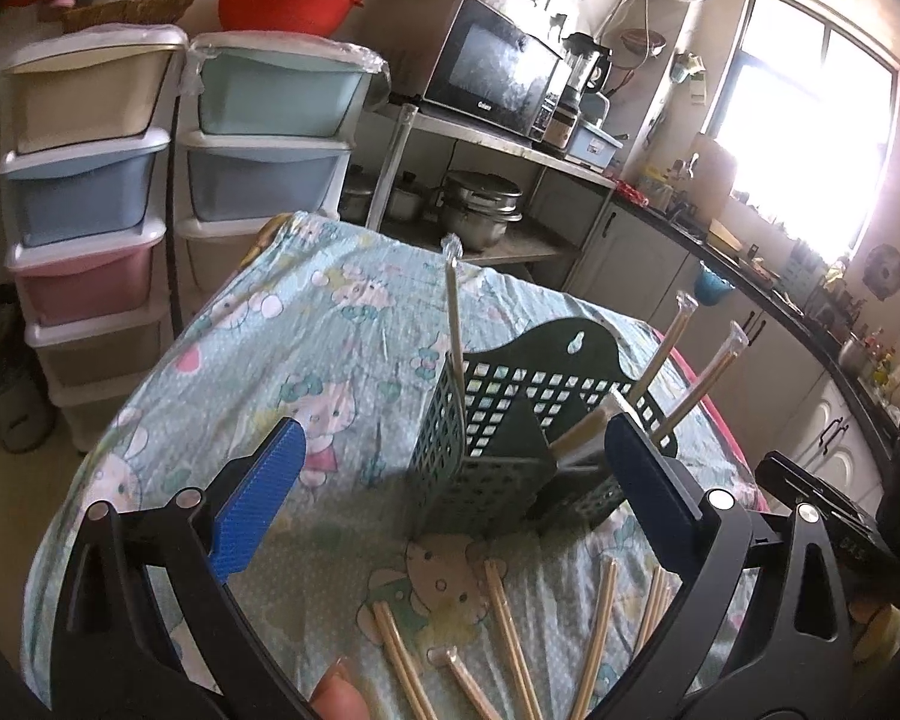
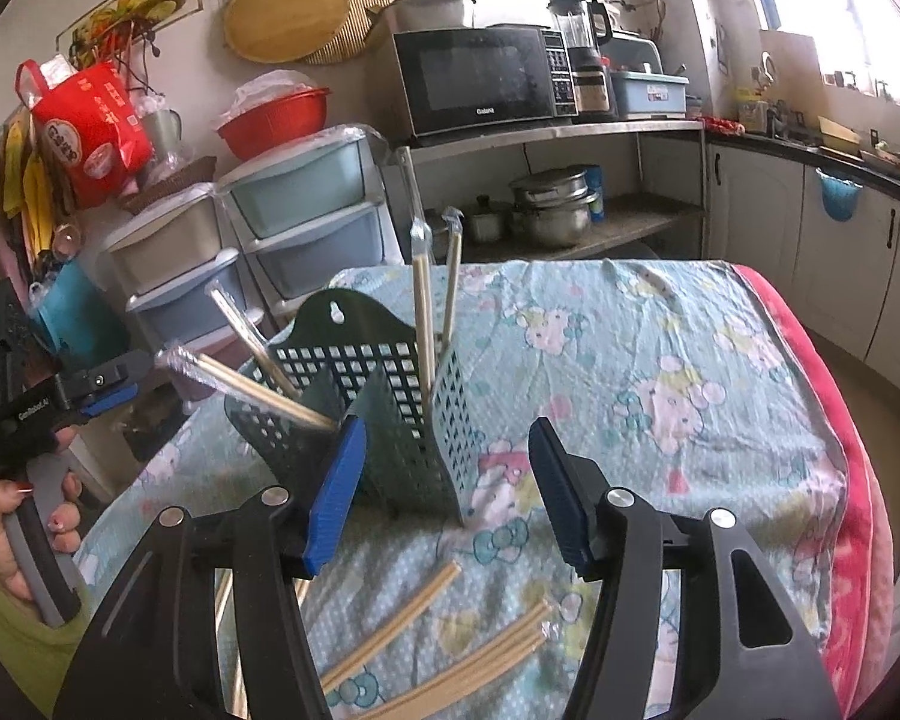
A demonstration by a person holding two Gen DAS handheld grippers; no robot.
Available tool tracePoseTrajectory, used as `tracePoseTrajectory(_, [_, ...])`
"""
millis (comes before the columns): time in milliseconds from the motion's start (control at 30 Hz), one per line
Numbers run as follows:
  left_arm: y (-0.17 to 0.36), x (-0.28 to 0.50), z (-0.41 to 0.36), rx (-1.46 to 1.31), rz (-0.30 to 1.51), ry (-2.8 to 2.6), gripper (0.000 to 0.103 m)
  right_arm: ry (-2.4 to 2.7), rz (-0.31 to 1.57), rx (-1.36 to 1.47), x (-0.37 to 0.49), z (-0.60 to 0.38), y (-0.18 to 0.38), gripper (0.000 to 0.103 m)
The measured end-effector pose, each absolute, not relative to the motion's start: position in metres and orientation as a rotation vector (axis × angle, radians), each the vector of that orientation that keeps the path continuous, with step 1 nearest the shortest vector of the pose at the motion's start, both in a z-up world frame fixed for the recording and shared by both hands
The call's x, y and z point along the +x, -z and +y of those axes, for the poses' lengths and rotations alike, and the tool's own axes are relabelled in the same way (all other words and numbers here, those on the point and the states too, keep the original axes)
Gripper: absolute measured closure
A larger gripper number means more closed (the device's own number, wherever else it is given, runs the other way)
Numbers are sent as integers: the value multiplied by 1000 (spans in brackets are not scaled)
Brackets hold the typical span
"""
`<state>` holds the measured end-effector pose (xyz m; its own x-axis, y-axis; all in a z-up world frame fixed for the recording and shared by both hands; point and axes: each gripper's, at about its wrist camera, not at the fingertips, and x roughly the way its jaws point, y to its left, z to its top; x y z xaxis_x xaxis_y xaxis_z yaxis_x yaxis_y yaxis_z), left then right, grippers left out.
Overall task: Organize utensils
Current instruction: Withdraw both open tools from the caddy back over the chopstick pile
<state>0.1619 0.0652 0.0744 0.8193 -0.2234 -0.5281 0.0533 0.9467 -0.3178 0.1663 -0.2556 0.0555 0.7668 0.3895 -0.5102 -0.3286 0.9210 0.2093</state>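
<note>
Left wrist view: the left gripper (image 1: 450, 480) has its blue fingers (image 1: 258, 495) spread wide with nothing between them, and the dark green utensil holder (image 1: 486, 420) stands upright on the cartoon-print tablecloth (image 1: 306, 336) just ahead, framed between the two fingers. Wrapped chopsticks (image 1: 455, 324) stick up out of its compartments, one pair upright on the left side and others leaning out to the right. Loose chopsticks (image 1: 510, 630) lie flat on the cloth below the fingers, near the camera. Right wrist view: the right gripper (image 2: 447, 495) is also spread wide and holds nothing; the utensil holder (image 2: 402, 414) stands ahead, closer to the left finger (image 2: 336, 498) than to the right one. Loose chopsticks (image 2: 390, 624) lie on the tablecloth (image 2: 660, 360) beneath the gap, and the left gripper (image 2: 99, 387) shows at the far left edge.
</note>
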Motion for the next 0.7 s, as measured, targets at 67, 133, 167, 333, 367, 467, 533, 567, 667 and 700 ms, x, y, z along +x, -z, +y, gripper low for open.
tracePoseTrajectory(67, [-71, 161, 64, -299, 604, 148, 11, -391, 586, 106, 165, -256, -53, 49])
tracePoseTrajectory(133, [-66, 158, 63, -301, 616, 150, 11, -392, 594, 103, 162, -256, -50, 49])
tracePoseTrajectory(167, [-64, 157, 62, -300, 622, 152, 11, -393, 598, 101, 161, -256, -49, 49])
tracePoseTrajectory(333, [-48, 153, 55, -294, 665, 164, 11, -393, 622, 98, 157, -257, -39, 49])
tracePoseTrajectory(367, [-45, 153, 54, -293, 673, 165, 11, -394, 627, 99, 157, -257, -38, 49])
tracePoseTrajectory(467, [-36, 149, 50, -290, 698, 174, 11, -394, 641, 99, 155, -258, -32, 49])
tracePoseTrajectory(533, [-29, 147, 47, -286, 715, 176, 11, -393, 649, 98, 154, -258, -29, 49])
tracePoseTrajectory(567, [-26, 147, 46, -286, 725, 181, 11, -392, 651, 98, 153, -259, -28, 49])
tracePoseTrajectory(667, [-17, 144, 41, -281, 755, 193, 12, -392, 662, 98, 153, -260, -24, 49])
tracePoseTrajectory(700, [-14, 143, 39, -277, 764, 198, 15, -392, 666, 98, 152, -260, -23, 49])
